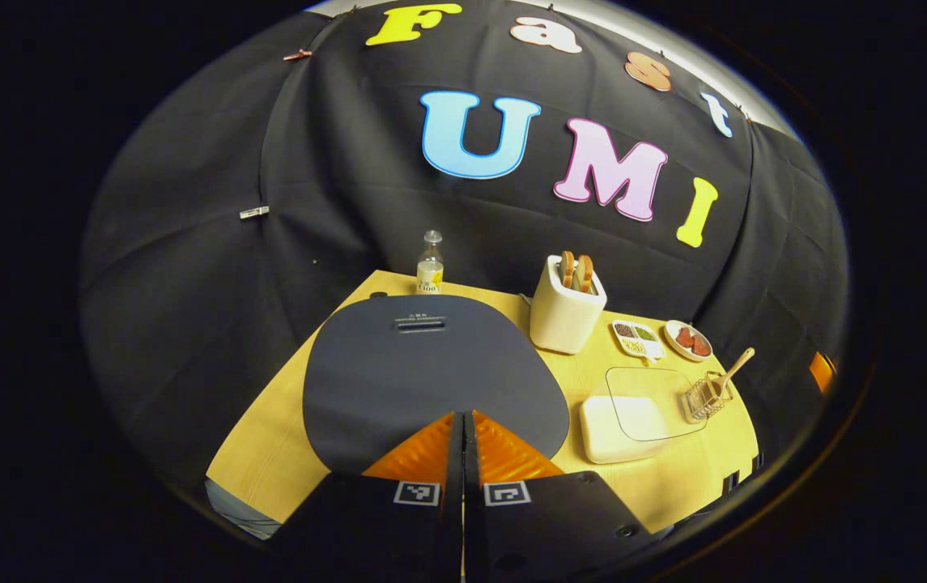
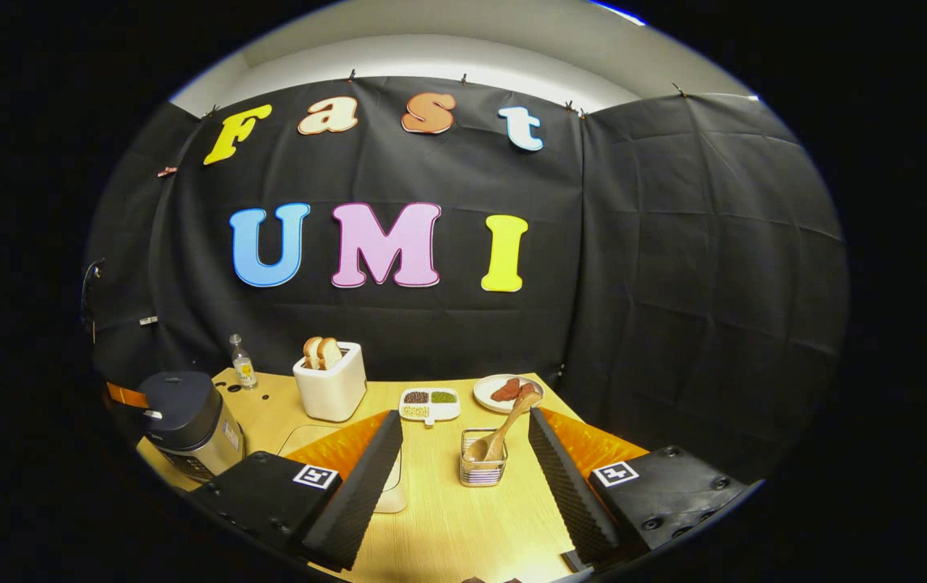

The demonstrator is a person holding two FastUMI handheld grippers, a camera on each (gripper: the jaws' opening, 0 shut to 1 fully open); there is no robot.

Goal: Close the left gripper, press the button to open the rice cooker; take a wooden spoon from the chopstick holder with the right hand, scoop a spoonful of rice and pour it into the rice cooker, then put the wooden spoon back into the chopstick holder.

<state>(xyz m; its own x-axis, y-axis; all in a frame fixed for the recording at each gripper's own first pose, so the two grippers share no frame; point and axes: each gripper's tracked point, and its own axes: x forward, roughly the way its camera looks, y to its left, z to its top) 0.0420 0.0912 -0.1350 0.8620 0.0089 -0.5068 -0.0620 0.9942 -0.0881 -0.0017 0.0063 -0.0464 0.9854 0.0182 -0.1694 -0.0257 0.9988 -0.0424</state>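
My left gripper (image 1: 463, 414) is shut with nothing between its fingers and hovers just above the near edge of the rice cooker's dark lid (image 1: 431, 372), which is closed. A slot-like detail (image 1: 421, 324) sits near the lid's far edge. The rice cooker (image 2: 188, 421) also stands at the left of the right gripper view. My right gripper (image 2: 464, 414) is open, its fingers either side of the wire chopstick holder (image 2: 483, 470) but short of it. The wooden spoon (image 2: 503, 429) leans in that holder, handle to the upper right. The same spoon (image 1: 732, 371) and holder (image 1: 704, 398) stand at the table's right.
A white box with a clear lid (image 1: 633, 413) lies between the cooker and the holder. Behind stand a white toaster with bread (image 2: 332, 380), a small bottle (image 2: 243, 362), a divided dish of grains (image 2: 429, 402) and a plate of red pieces (image 2: 508, 391). The wooden table (image 2: 447, 518) ends near the black cloth wall.
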